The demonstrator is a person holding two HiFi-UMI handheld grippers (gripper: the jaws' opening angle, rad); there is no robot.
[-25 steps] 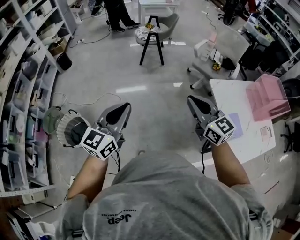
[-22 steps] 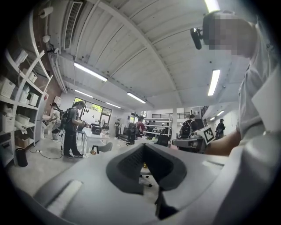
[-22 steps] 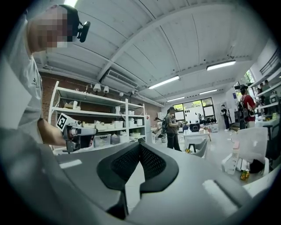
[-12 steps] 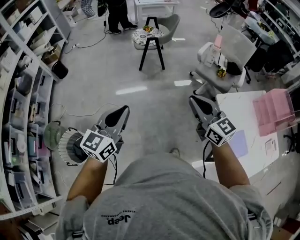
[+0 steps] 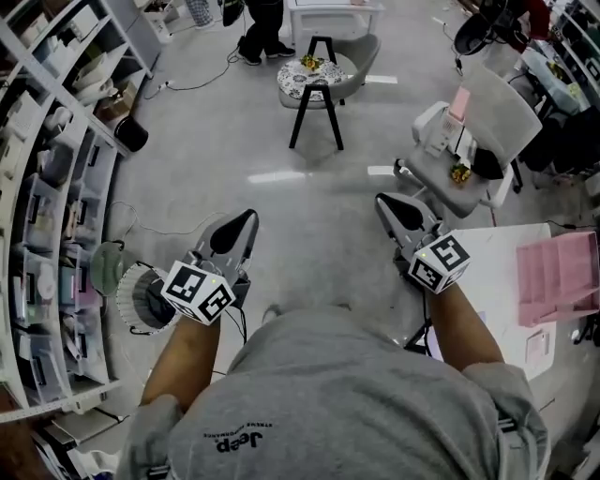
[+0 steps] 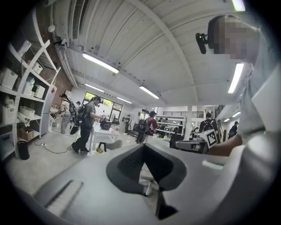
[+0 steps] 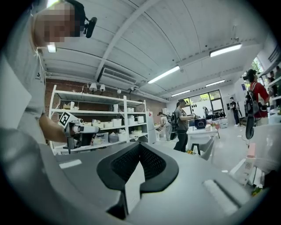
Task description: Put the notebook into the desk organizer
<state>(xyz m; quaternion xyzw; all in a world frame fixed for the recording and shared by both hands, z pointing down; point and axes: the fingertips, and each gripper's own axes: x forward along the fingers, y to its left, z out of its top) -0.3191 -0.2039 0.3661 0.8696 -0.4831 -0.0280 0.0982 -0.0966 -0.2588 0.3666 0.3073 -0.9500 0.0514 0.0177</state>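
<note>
The pink desk organizer [image 5: 562, 277] stands on a white table [image 5: 497, 258] at the right edge of the head view. No notebook shows in any view. My left gripper [image 5: 246, 217] is held out over the floor at the left, shut and empty, its jaw tips meeting in the left gripper view [image 6: 144, 147]. My right gripper [image 5: 384, 199] hovers over the floor just left of the table, also shut with nothing in it [image 7: 139, 144]. Each gripper view shows the other gripper off to the side, with the open room beyond.
Tall shelving [image 5: 56, 187] with bins lines the left side. A round fan [image 5: 141, 291] sits on the floor below my left gripper. A black stool [image 5: 314, 94] and a white office chair [image 5: 469, 141] stand ahead. A person [image 5: 262, 28] stands far back.
The head view has shifted, so the table and pink organizer now sit further right and lower in the picture. Both grippers keep the same pose, shut.
</note>
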